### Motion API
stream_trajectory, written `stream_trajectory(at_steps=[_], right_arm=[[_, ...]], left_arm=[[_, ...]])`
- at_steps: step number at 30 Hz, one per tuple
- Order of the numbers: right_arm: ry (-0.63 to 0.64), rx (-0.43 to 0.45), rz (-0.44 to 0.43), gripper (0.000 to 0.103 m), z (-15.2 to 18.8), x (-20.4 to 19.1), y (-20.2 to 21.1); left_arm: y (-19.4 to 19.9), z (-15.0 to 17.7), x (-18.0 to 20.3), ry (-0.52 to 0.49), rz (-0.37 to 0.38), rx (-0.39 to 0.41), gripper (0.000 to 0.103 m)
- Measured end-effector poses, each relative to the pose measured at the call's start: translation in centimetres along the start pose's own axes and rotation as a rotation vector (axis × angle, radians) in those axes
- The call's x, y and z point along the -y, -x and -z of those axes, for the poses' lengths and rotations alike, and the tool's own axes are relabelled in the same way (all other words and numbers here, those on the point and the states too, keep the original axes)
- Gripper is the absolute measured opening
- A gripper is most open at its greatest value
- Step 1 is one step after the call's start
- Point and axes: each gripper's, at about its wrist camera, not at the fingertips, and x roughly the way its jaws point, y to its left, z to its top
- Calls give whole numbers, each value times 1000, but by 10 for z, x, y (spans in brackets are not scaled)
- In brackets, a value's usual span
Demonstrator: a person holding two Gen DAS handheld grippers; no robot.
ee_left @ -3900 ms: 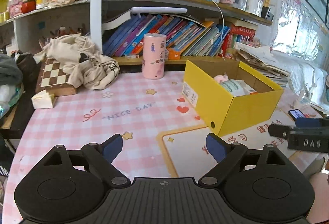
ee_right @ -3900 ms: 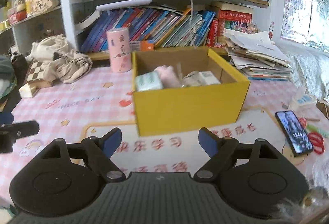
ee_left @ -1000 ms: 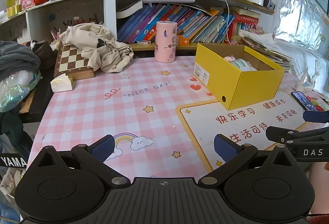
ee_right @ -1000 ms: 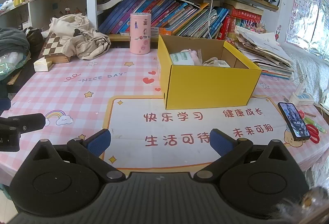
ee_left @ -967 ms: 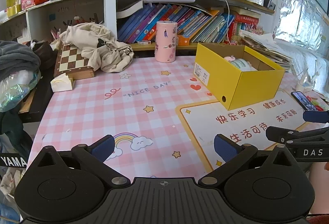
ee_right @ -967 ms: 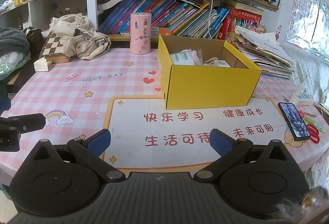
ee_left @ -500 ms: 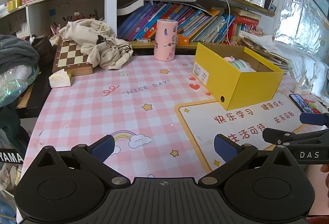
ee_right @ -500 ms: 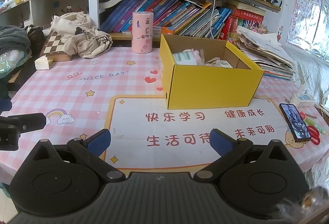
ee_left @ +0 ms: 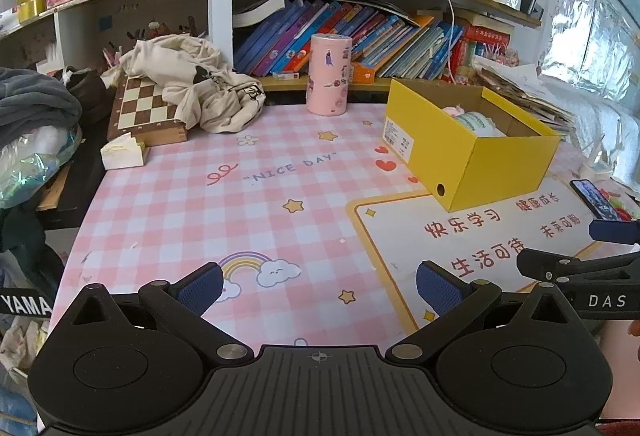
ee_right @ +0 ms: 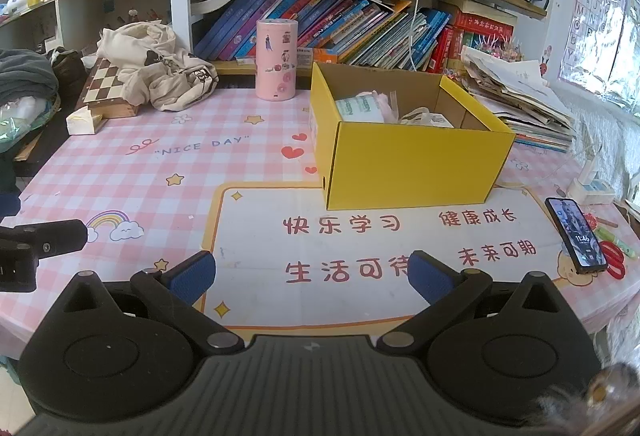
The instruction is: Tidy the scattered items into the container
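yellow box (ee_right: 412, 160) at 12 o'clock on counter (ee_right: 120, 172), packets already inside. your left claw (ee_left: 318, 282) and right claw (ee_right: 310, 272) both spread, empty. tidying looks nearly finished.

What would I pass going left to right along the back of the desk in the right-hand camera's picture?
Chessboard → crumpled beige cloth → pink cylinder → yellow box → pile of papers.
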Motion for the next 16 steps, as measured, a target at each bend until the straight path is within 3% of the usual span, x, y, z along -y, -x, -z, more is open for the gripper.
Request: stream_trajectory(at_steps=[16], right_arm=[[20, -24, -14, 103, -1, -5, -9]], left_arm=[[-4, 2, -4, 36, 27, -11, 103]])
